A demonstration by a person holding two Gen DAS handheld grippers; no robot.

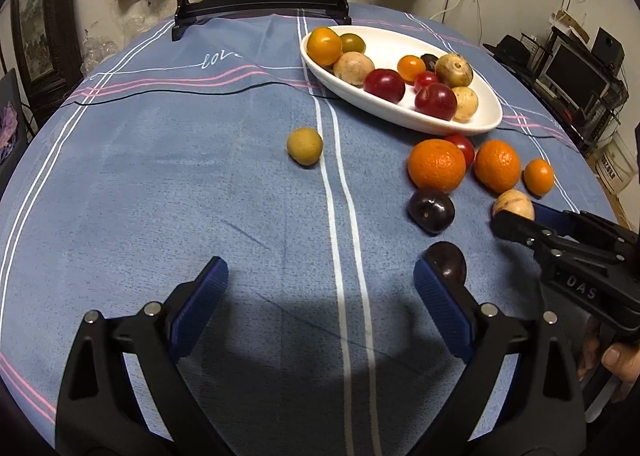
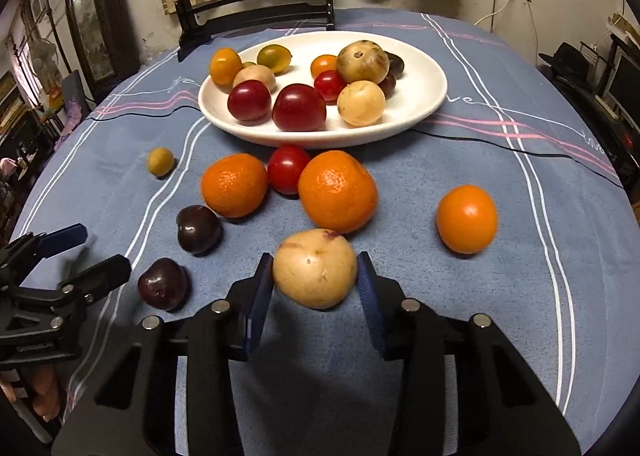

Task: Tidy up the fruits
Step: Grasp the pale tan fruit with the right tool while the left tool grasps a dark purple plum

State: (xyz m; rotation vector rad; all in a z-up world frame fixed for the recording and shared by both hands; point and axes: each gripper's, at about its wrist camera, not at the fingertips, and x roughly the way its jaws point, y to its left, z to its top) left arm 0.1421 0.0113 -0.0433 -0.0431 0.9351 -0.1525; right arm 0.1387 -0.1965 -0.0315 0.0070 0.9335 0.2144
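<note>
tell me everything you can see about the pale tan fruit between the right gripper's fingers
The pale tan fruit is roundish and smooth, with a purplish blotch on top and small brown marks. It rests on the blue tablecloth, between the right gripper pads. The jaws stand close on both sides; whether they are gripping it cannot be told. An orange sits just behind.

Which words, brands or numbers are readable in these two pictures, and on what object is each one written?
"DAS": on the black body of the right tongs.
"love": cursive embroidery on the blue tablecloth, partly cut at a fold in the left view; it appears again near the right edge in the right view.
Box label at far right: too blurred to read.
</note>
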